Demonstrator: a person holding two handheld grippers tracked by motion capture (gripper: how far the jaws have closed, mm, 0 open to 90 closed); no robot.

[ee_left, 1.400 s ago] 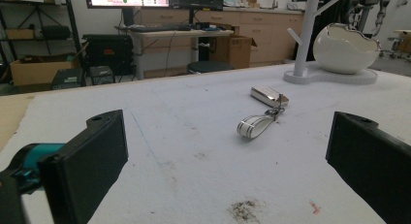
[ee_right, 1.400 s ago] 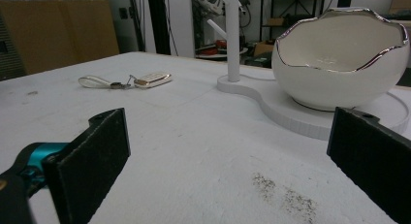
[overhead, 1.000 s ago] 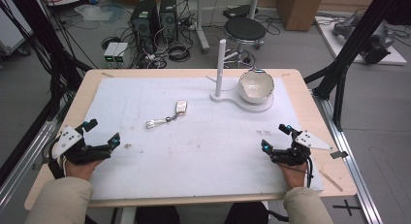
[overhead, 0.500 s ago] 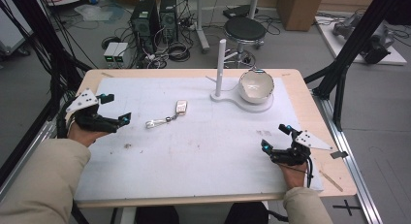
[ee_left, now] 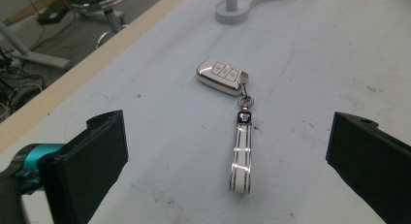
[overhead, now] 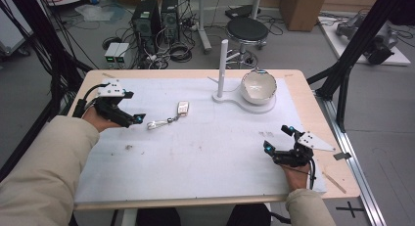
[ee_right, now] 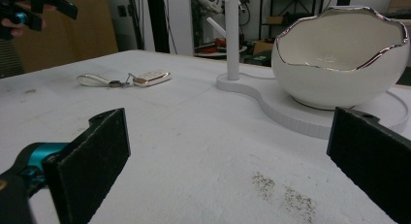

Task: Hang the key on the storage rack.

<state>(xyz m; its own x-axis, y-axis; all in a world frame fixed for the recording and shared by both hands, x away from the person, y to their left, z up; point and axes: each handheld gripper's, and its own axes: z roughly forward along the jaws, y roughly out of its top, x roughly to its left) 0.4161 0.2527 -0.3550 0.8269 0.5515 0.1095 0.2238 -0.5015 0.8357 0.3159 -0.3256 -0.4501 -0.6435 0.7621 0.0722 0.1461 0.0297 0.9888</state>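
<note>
A white key fob [overhead: 182,107] with a strap [overhead: 157,123] lies on the white table mat, left of centre. My left gripper [overhead: 134,107] hovers just left of the strap, open. In the left gripper view the fob [ee_left: 220,76] and strap [ee_left: 241,158] lie ahead between the wide-apart jaws of that gripper [ee_left: 232,153], untouched. My right gripper [overhead: 276,138] rests open near the front right of the table. Its own view has the gripper [ee_right: 228,161] open, facing a white egg-shaped bowl [ee_right: 339,59] and the distant fob [ee_right: 151,77].
The bowl [overhead: 259,86] sits on a white stand base [overhead: 235,100] with an upright post [overhead: 223,64] at the back of the table. Computer towers, cables and a stool [overhead: 249,28] stand on the floor beyond the far edge. Black frame legs flank the table.
My left gripper has moved from the front-left edge forward and to the right, ending beside the key strap. The right gripper, fob and bowl have stayed put.
</note>
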